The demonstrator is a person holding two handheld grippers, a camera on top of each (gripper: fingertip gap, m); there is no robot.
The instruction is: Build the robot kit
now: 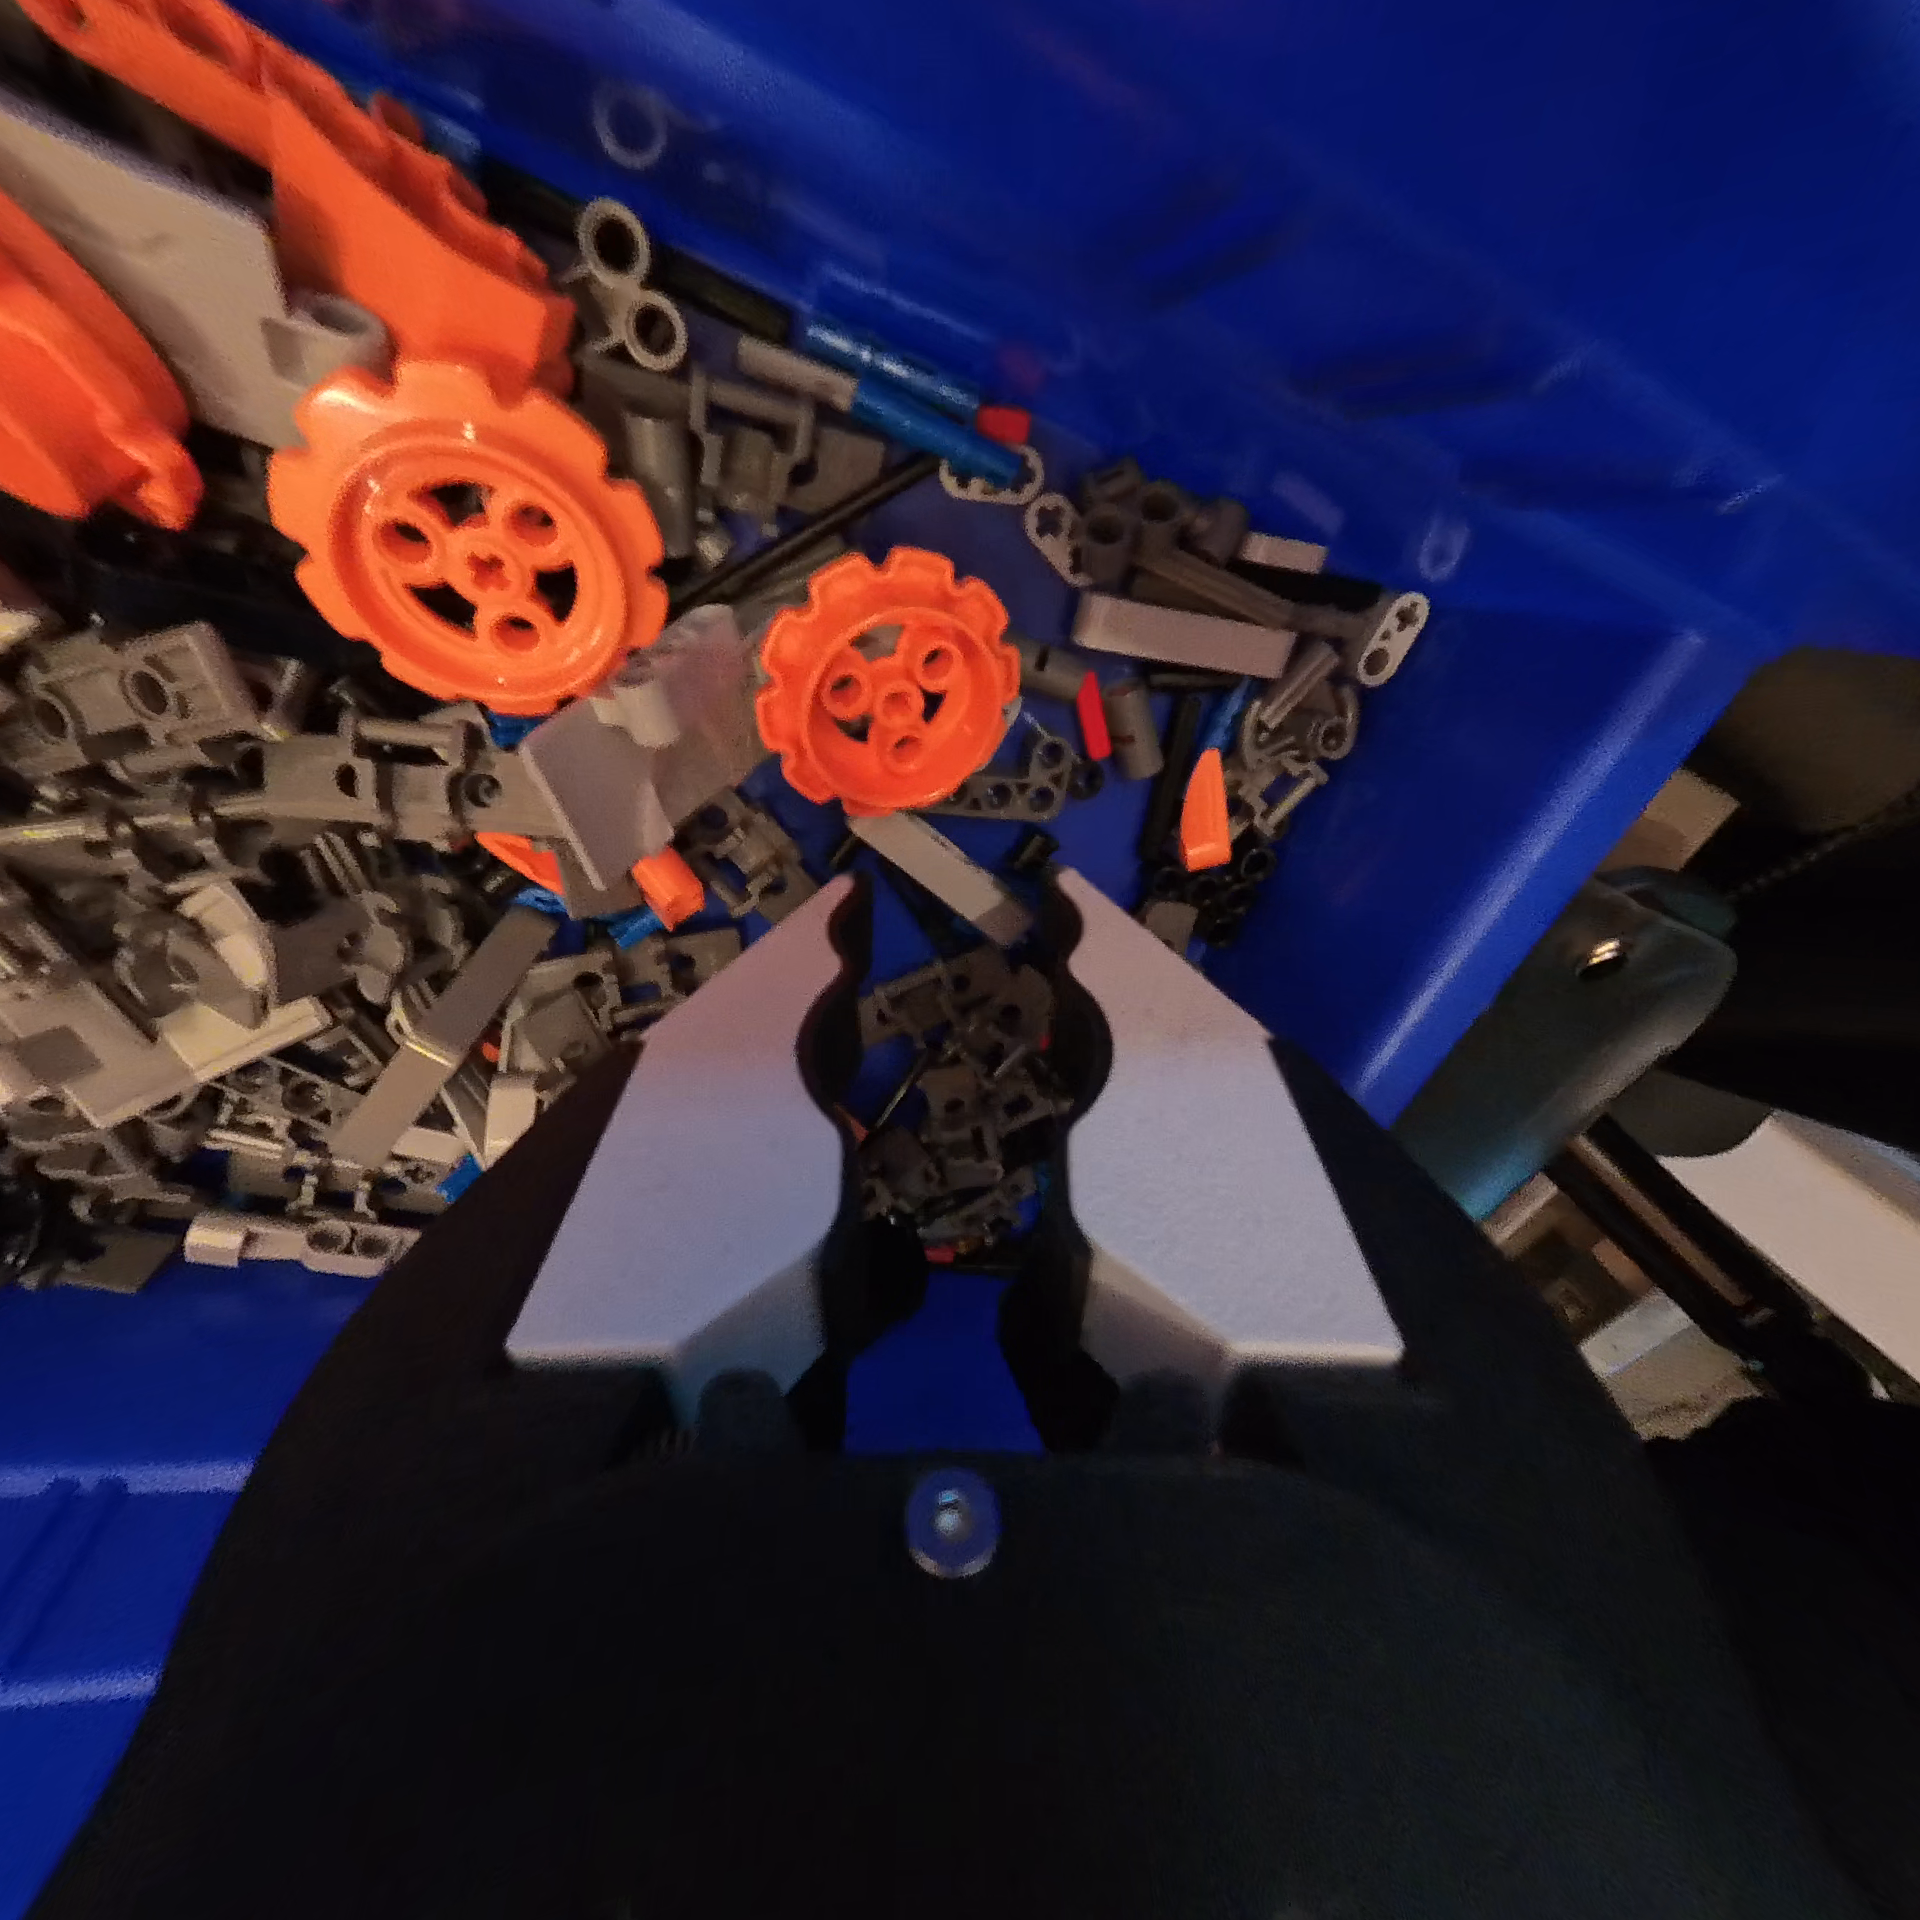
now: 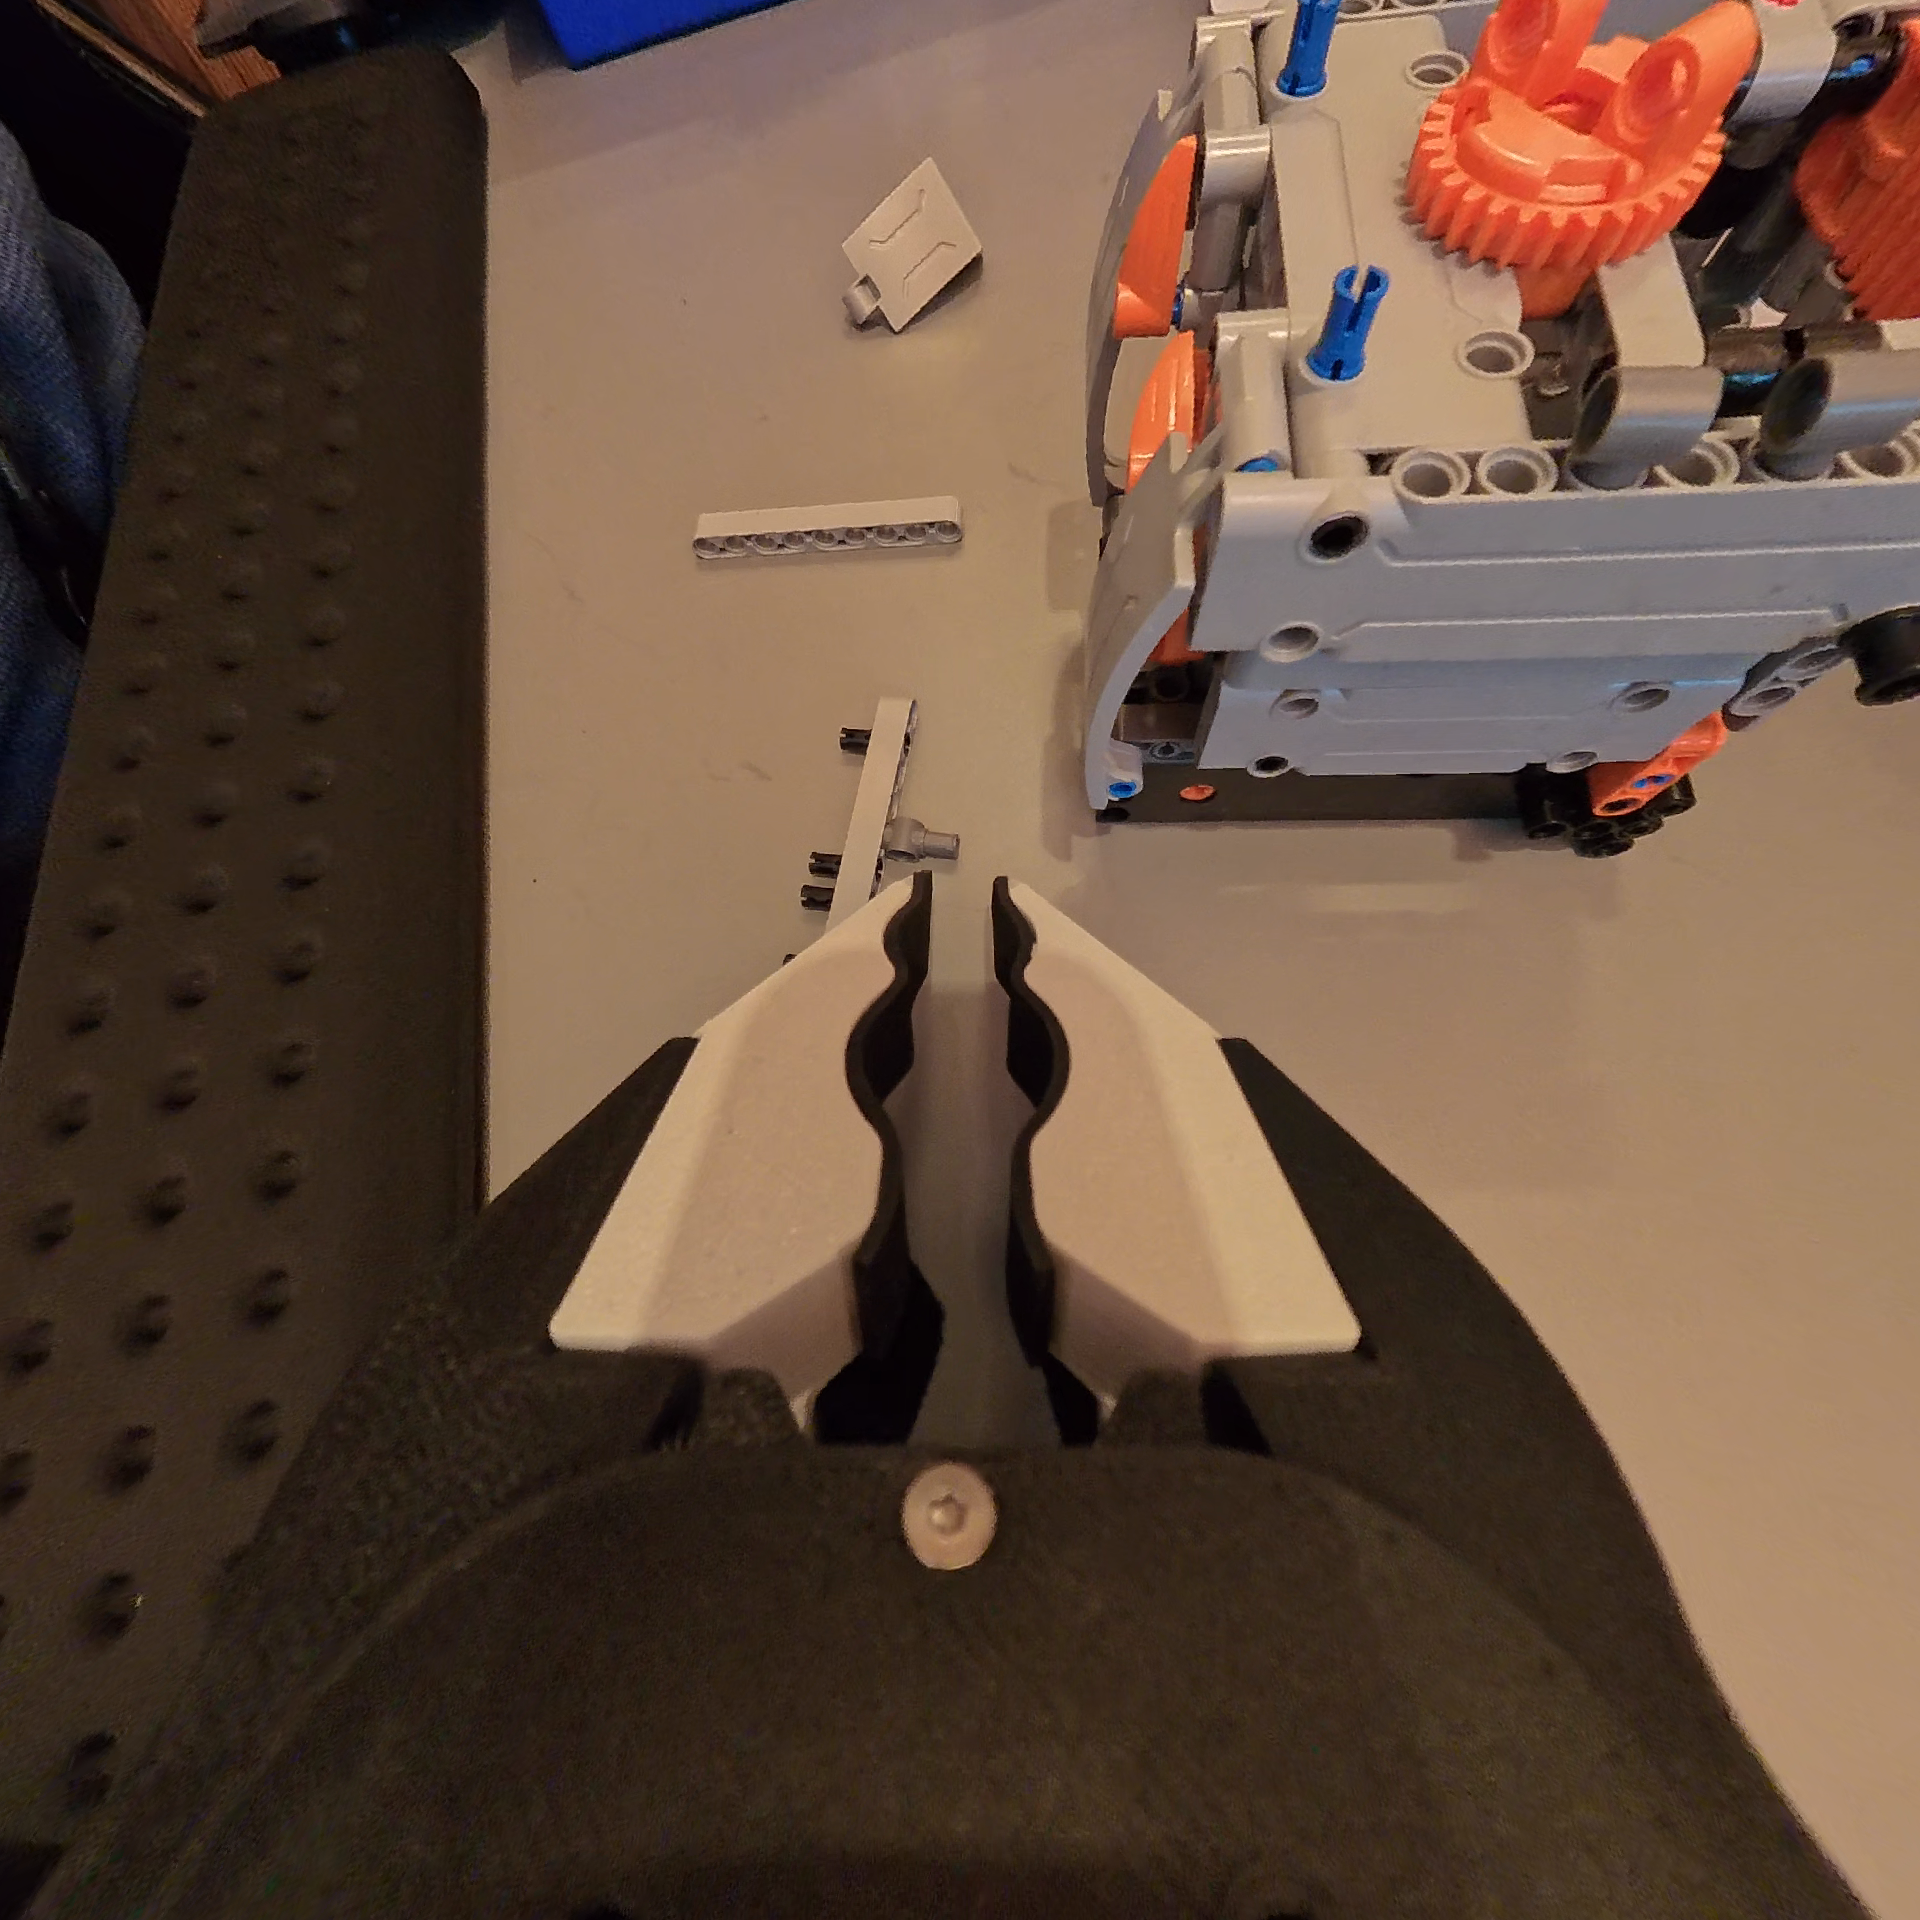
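While its fingers stand moderately apart and hold nothing, the left gripper hangs over a blue bin filled with loose grey building parts; its tips are nearest a light grey beam, contact uncertain. Just beyond lies a small orange toothed wheel, and a larger orange wheel sits farther left. The right gripper hovers over the grey counter with fingers narrowly parted and empty, just beside a grey beam with black pins. Farther off lie a long grey beam, a flat grey panel, a grey-and-orange assembled model at right, and a black studded mat at left.
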